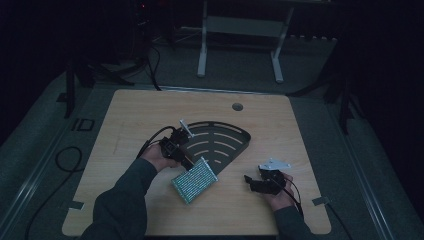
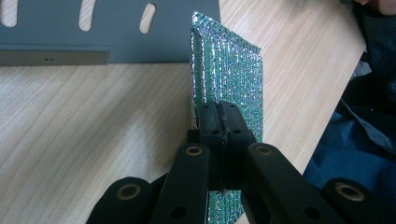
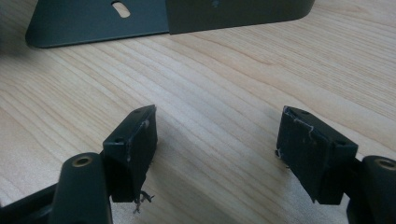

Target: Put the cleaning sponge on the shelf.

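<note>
A glittery green scouring pad [image 1: 195, 180] [image 2: 229, 74] stands on edge, tilted over the wooden table just in front of a dark quarter-round slotted rack [image 1: 220, 142] [image 2: 116, 37]. My left gripper [image 1: 192, 162] [image 2: 218, 114] is shut on the pad's near edge, its two black jaws pressed together with the pad between them. To the right, my right gripper [image 1: 250, 181] [image 3: 217, 140] rests low over bare wood with its jaws wide apart and nothing between them. The rack's rim [image 3: 168, 18] lies beyond it.
The wooden table [image 1: 125, 130] has a round cable hole [image 1: 237, 106] at the back. A white metal frame [image 1: 240, 30] stands on the floor behind the table. Cables trail from both grippers. A sleeve [image 2: 364, 140] shows at the right of the left gripper view.
</note>
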`<move>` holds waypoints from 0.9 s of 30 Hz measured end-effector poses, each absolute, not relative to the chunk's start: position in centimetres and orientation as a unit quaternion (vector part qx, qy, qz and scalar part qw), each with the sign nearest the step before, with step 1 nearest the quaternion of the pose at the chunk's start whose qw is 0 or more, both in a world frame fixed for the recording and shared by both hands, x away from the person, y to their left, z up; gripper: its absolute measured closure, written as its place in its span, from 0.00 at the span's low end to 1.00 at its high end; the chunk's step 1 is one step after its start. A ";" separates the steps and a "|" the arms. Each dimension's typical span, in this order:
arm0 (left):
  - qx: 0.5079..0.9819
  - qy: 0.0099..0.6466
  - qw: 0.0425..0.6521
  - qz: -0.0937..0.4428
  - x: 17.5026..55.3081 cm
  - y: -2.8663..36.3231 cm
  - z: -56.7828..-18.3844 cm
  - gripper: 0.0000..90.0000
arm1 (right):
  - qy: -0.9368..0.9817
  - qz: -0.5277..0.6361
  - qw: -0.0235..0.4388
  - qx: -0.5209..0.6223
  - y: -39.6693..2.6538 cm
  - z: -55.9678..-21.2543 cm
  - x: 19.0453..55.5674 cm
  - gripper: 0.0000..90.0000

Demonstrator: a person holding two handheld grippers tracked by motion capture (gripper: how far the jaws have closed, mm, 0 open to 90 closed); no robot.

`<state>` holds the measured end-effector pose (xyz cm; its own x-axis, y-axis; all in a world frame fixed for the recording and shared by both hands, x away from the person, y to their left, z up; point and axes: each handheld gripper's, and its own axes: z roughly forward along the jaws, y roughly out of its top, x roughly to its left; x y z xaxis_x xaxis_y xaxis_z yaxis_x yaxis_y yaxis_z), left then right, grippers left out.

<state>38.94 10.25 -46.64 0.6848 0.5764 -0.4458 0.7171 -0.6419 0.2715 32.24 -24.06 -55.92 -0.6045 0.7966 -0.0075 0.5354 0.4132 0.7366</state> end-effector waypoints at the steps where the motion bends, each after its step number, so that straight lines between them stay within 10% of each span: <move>1: 0.891 0.364 0.219 -0.162 39.0 10.2 -46.6 1.00 | 0.821 0.359 0.182 0.406 -24.1 -55.9 32.2 0.31; 27: 0.888 0.370 0.225 -0.153 40.2 9.3 -45.3 1.00 | 0.821 0.359 0.181 0.405 -24.1 -55.9 32.2 0.31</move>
<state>40.25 9.34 -45.27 0.6799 0.5879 -0.4383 0.7257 -0.6250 0.2875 32.24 -24.07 -55.91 -0.6056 0.7957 -0.0066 0.5357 0.4138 0.7360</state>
